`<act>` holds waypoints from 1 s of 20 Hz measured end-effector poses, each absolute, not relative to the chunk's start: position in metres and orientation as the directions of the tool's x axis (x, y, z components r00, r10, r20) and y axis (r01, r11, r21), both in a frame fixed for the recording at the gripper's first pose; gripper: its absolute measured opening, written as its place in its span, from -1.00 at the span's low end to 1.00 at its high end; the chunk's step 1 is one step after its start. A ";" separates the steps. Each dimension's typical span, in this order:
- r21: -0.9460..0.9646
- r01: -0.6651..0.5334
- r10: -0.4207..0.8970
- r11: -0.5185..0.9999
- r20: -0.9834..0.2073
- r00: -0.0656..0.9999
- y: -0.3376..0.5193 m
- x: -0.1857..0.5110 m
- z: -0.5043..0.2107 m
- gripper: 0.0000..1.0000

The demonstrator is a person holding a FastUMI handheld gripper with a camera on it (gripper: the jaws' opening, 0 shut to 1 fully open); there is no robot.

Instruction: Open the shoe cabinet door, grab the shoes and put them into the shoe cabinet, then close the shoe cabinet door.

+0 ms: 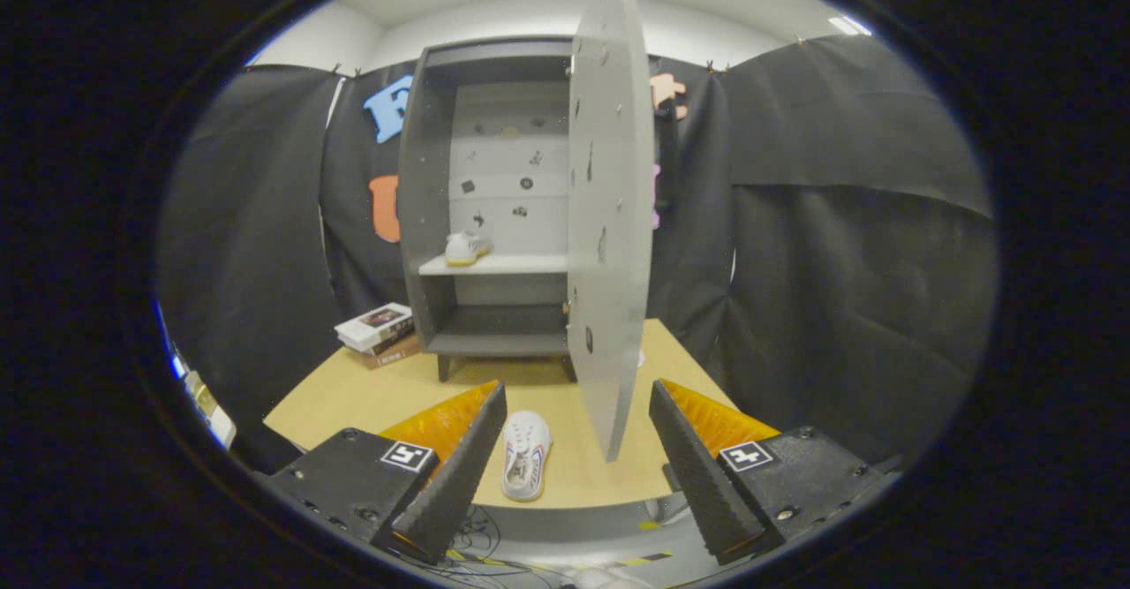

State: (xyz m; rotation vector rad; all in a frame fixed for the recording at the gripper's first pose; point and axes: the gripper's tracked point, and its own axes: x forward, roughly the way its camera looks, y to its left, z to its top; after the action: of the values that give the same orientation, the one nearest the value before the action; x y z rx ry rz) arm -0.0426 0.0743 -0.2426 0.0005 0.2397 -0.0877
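The grey shoe cabinet (424, 218) stands on the wooden table, beyond my fingers. Its door (609, 218) is swung wide open, edge-on toward me, hanging between the cabinet and my right finger. One white shoe (466, 247) rests on the cabinet's middle shelf at the left. A second white shoe (526, 454) lies on the table near its front edge, just ahead of my left finger and pointing toward the cabinet. My gripper (578, 461) is open, held back from the table with nothing between its fingers.
A stack of books (380, 333) lies on the table (371, 395) left of the cabinet. Black cloth walls close in on both sides and behind. Below the table's front edge, cables and striped tape show on the floor (530, 545).
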 end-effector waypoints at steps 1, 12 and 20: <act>-0.001 0.071 -0.069 0.997 -0.263 0.962 0.086 -0.034 -0.265 1.00; 0.015 -0.052 0.053 0.999 -0.485 0.873 0.160 0.063 -0.427 1.00; 0.069 -0.026 0.064 0.997 -0.632 0.773 0.166 0.119 -0.500 1.00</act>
State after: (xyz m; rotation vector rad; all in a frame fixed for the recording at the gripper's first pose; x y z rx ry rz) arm 0.1185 0.1655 -0.4996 0.0578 0.6861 0.0488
